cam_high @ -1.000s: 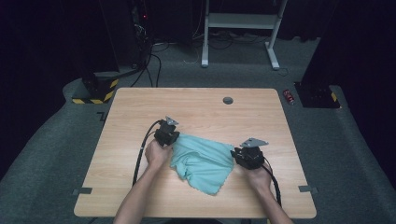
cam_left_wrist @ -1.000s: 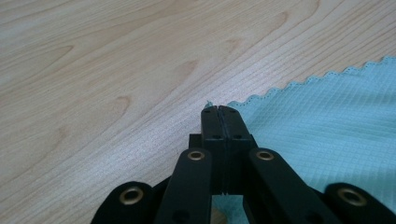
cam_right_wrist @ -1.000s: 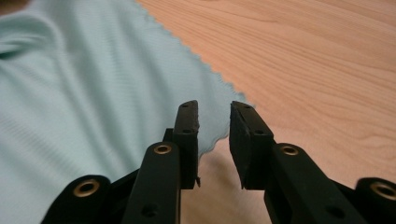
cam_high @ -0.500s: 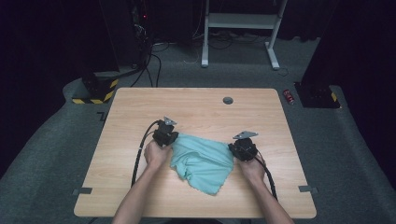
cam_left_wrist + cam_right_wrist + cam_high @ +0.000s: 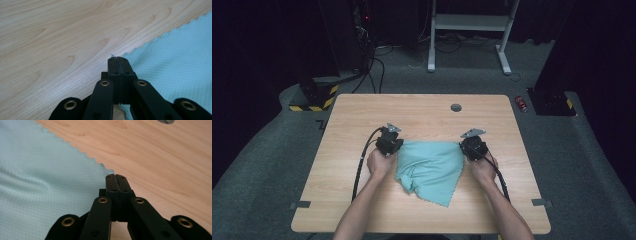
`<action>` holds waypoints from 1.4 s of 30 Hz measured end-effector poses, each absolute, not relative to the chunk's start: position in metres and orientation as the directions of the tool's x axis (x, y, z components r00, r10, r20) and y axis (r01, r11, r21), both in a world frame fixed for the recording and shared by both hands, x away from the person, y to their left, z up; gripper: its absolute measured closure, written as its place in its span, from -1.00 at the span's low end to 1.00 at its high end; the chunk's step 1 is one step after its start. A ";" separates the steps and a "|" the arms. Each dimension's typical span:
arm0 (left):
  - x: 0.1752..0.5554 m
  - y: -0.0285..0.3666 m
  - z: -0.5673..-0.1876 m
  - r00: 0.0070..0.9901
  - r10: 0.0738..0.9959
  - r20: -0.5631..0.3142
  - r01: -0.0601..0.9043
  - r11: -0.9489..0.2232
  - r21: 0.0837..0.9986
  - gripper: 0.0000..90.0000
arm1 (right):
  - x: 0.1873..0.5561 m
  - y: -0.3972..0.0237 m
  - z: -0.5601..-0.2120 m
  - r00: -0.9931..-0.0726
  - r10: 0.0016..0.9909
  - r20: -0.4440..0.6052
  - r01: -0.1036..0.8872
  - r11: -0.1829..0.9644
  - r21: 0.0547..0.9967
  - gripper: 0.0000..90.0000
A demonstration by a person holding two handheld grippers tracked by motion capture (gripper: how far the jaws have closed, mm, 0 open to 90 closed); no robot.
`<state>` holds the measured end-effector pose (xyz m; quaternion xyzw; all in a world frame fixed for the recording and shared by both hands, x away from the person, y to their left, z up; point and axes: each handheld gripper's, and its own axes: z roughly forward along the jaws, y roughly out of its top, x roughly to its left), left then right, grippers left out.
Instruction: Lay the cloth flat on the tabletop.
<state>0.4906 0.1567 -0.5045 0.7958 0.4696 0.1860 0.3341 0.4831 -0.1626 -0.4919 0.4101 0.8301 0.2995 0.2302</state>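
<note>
A teal cloth [image 5: 429, 167] lies on the wooden table [image 5: 422, 110], its far edge pulled straight between the two grippers and its near part hanging in a loose point. My left gripper [image 5: 397, 144] is shut on the cloth's far left corner; in the left gripper view the jaws [image 5: 117, 58] meet with the cloth [image 5: 175, 57] pinched under them. My right gripper [image 5: 464, 146] is shut on the far right corner; in the right gripper view the closed jaws [image 5: 116, 176] sit at the zigzag edge of the cloth [image 5: 37, 170].
A grey round grommet [image 5: 456, 107] sits in the table's far middle. On the floor beyond are a red can [image 5: 522, 102], a black-and-yellow striped base [image 5: 314, 100] and a white frame [image 5: 467, 22]. Bare wood surrounds the cloth.
My right gripper has moved away from the person with the cloth's right corner, and the far edge has stretched straight. The left gripper has stayed put.
</note>
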 end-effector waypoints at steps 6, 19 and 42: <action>0.492 0.152 -0.508 0.478 0.879 -0.008 0.622 -0.331 0.709 0.99 | 0.500 -0.162 -0.496 -0.527 0.839 -0.139 0.566 0.468 0.679 1.00; 0.466 0.157 -0.485 0.506 0.862 -0.033 0.596 -0.322 0.735 0.35 | 0.479 -0.167 -0.488 -0.572 0.820 -0.020 0.552 0.403 0.730 0.59; 0.347 0.158 -0.481 0.592 0.797 -0.122 0.592 -0.327 0.736 0.16 | 0.367 -0.165 -0.514 -0.719 0.694 0.005 0.494 0.507 0.707 0.50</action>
